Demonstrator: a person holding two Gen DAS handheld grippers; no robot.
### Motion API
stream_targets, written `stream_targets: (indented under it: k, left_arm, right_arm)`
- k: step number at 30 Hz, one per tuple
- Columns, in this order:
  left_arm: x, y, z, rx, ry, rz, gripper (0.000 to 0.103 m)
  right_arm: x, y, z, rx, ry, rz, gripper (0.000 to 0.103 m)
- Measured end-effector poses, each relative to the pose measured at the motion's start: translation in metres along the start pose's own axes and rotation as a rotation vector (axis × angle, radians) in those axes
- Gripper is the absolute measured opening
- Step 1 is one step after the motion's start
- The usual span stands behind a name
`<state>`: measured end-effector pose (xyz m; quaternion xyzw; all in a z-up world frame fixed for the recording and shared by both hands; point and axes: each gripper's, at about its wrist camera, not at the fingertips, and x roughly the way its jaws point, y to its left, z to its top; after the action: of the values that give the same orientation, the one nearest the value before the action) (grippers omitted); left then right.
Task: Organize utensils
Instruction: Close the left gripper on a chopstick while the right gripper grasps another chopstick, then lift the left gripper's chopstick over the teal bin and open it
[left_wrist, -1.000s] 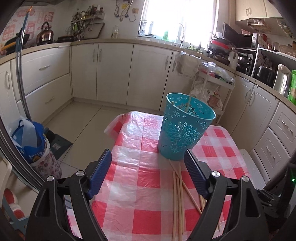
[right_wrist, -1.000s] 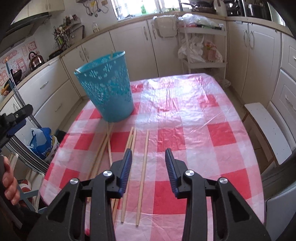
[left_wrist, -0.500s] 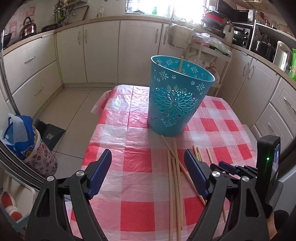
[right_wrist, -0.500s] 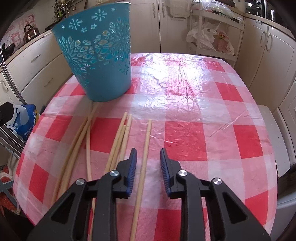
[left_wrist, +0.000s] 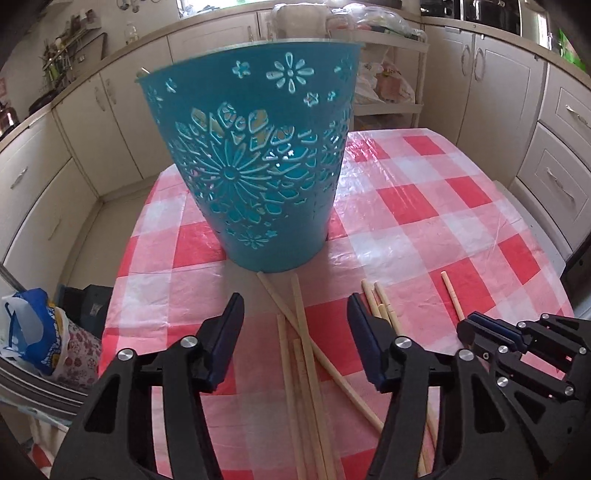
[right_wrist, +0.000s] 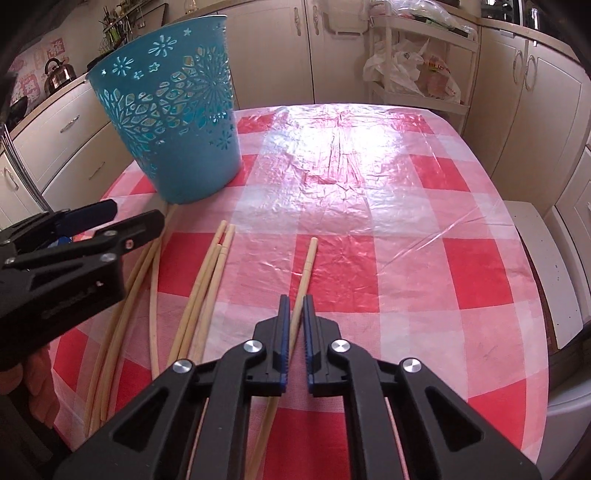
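Observation:
A teal cut-out basket (left_wrist: 258, 166) stands on the red-checked table (left_wrist: 424, 221); it also shows in the right wrist view (right_wrist: 173, 125). Several long wooden chopsticks (left_wrist: 299, 343) lie in front of it. My left gripper (left_wrist: 295, 314) is open and low over the left bunch, just before the basket. My right gripper (right_wrist: 294, 306) has its jaws nearly closed around a single chopstick (right_wrist: 307, 262) lying apart on the right. It shows at the right in the left wrist view (left_wrist: 480, 328).
Cream kitchen cabinets (right_wrist: 535, 92) ring the table. A white rack with plastic bags (right_wrist: 413, 70) stands behind it. A blue bag (left_wrist: 26, 332) sits on the floor to the left. A white bench (right_wrist: 543, 266) is at the table's right edge.
Both grippers have moved down and forward toward the table. The right jaws have narrowed around the lone chopstick. The left gripper has come close to the basket and the left chopsticks.

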<state>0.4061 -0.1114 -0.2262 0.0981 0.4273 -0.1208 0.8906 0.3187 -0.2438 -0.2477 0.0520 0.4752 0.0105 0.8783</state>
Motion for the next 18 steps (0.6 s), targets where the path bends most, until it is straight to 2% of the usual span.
stream_targets:
  k: [2, 4, 7, 13, 15, 16, 17, 18]
  left_arm:
    - [0.010, 0.003, 0.000, -0.016, 0.021, -0.013, 0.037]
    - [0.018, 0.005, 0.000, -0.026, 0.043, -0.029, 0.017]
    - [0.019, 0.010, 0.000, -0.041, 0.033, -0.059, 0.002]
    - [0.010, 0.025, -0.001, -0.110, 0.031, -0.166, 0.000]
    - [0.012, 0.023, -0.001, -0.104, 0.040, -0.200, 0.001]
    - [0.011, 0.020, -0.001, -0.096, 0.031, -0.189, 0.001]
    - [0.011, 0.017, -0.001, -0.090, 0.026, -0.185, 0.003]
    - [0.012, 0.013, 0.001, -0.080, 0.033, -0.177, 0.013]
  right_arm:
    - [0.001, -0.001, 0.001, 0.006, 0.002, 0.007, 0.008]
    - [0.001, -0.003, 0.003, 0.016, 0.005, 0.014, 0.008]
    - [0.002, -0.004, 0.004, 0.024, 0.009, 0.021, 0.008]
    - [0.003, -0.005, 0.004, 0.032, 0.012, 0.030, 0.008]
    - [0.003, -0.005, 0.003, 0.036, 0.014, 0.035, 0.008]
    - [0.003, -0.005, 0.004, 0.037, 0.015, 0.037, 0.008]
    - [0.003, -0.005, 0.003, 0.038, 0.015, 0.038, 0.008]
    - [0.003, -0.005, 0.003, 0.040, 0.016, 0.039, 0.008]
